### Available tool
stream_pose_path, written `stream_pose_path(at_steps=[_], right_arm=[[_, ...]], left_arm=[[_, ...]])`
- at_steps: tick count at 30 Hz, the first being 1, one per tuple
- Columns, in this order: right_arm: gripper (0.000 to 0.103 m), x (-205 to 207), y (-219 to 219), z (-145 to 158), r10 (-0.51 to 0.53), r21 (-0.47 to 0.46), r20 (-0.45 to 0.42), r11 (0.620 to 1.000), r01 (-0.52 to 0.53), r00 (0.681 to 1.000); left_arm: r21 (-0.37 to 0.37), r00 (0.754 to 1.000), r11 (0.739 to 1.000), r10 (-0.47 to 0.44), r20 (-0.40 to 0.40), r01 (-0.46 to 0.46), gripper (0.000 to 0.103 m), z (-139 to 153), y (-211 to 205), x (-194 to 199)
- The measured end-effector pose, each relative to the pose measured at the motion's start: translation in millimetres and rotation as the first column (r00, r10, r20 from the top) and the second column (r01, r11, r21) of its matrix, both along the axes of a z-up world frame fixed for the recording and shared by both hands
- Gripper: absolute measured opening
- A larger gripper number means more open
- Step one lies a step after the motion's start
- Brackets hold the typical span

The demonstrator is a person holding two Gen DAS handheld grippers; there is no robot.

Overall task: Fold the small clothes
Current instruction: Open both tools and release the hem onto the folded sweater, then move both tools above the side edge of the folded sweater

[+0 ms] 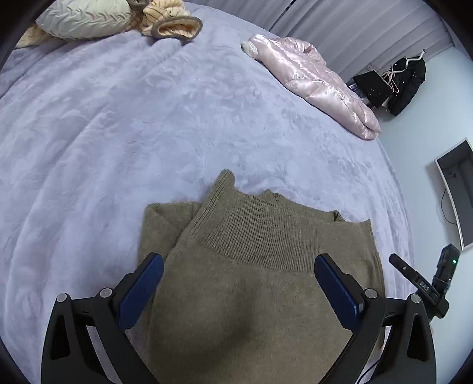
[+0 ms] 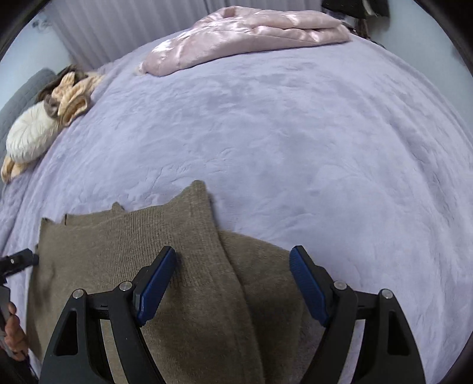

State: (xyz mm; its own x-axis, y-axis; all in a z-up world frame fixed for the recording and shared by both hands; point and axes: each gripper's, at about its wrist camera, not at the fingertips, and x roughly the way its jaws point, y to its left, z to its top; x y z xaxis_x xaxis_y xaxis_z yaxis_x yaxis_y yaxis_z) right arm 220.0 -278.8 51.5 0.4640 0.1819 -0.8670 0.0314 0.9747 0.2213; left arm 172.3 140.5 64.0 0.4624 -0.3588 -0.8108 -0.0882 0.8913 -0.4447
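An olive-brown knit sweater (image 1: 251,265) lies partly folded on the lilac bed cover (image 1: 118,133), its ribbed hem on top. It also shows in the right wrist view (image 2: 165,236). My left gripper (image 1: 239,260) is open above the sweater, its blue pads apart and holding nothing. My right gripper (image 2: 233,254) is open above the sweater's right part, empty. The right gripper's tip shows at the right of the left wrist view (image 1: 414,274).
A folded pink shiny jacket (image 1: 316,85) lies at the far edge of the bed (image 2: 245,35). A pale pillow (image 1: 85,17) and a peach striped garment (image 1: 168,20) lie at the head end. Black clothes on hangers (image 1: 396,82) stand by the wall.
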Motion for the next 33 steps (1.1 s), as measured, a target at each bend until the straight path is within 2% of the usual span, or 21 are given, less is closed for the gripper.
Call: stream_pose_path(at_steps=[2, 4, 7, 10, 13, 16, 18, 24, 28, 33], right_arm=[[0.082, -24, -1, 21, 0.021, -0.004, 0.057, 1.000, -0.020, 0.998], [0.082, -49, 8, 38, 0.075, -0.025, 0.105, 0.997, -0.073, 0.992], [0.083, -86, 36, 53, 0.197, -0.071, 0.115, 0.979, -0.190, 0.974], [0.083, -114, 72, 46, 0.318, -0.127, 0.063, 0.943, -0.309, 0.946], [0.083, -135, 97, 24, 0.377, -0.186, 0.008, 0.911, -0.369, 0.926], [0.083, -145, 97, -4, 0.355, -0.212, -0.038, 0.911, -0.355, 0.934], [0.083, -153, 86, -9, 0.336, -0.201, -0.016, 0.922, -0.332, 0.942], [0.083, -168, 51, 3, 0.249, -0.180, -0.013, 0.952, -0.247, 0.968], [0.083, -174, 40, 17, 0.199, -0.202, -0.007, 0.960, -0.197, 0.980], [0.083, -169, 54, 40, 0.209, -0.223, 0.017, 0.954, -0.200, 0.978]], left_arm=[[0.033, 1.000, 0.999, -0.006, 0.026, 0.005, 0.102, 6, -6, -28], [0.067, 0.998, 0.996, -0.053, 0.022, 0.052, 0.102, 4, -19, -50], [0.173, 0.993, 0.979, -0.115, 0.020, 0.109, 0.102, -5, -45, -78], [0.262, 0.993, 0.958, -0.113, -0.028, 0.116, 0.102, -25, -57, -92], [0.294, 0.995, 0.951, -0.088, -0.056, 0.101, 0.102, -41, -55, -101], [0.319, 0.995, 0.943, -0.085, -0.054, 0.098, 0.102, -40, -55, -109], [0.309, 0.995, 0.946, -0.083, -0.051, 0.095, 0.102, -35, -53, -118], [0.337, 0.998, 0.940, -0.062, 0.009, 0.055, 0.102, -12, -45, -148], [0.353, 0.999, 0.935, -0.046, 0.016, 0.038, 0.102, -14, -35, -155], [0.252, 0.999, 0.967, -0.009, -0.042, 0.019, 0.102, -42, -10, -153]])
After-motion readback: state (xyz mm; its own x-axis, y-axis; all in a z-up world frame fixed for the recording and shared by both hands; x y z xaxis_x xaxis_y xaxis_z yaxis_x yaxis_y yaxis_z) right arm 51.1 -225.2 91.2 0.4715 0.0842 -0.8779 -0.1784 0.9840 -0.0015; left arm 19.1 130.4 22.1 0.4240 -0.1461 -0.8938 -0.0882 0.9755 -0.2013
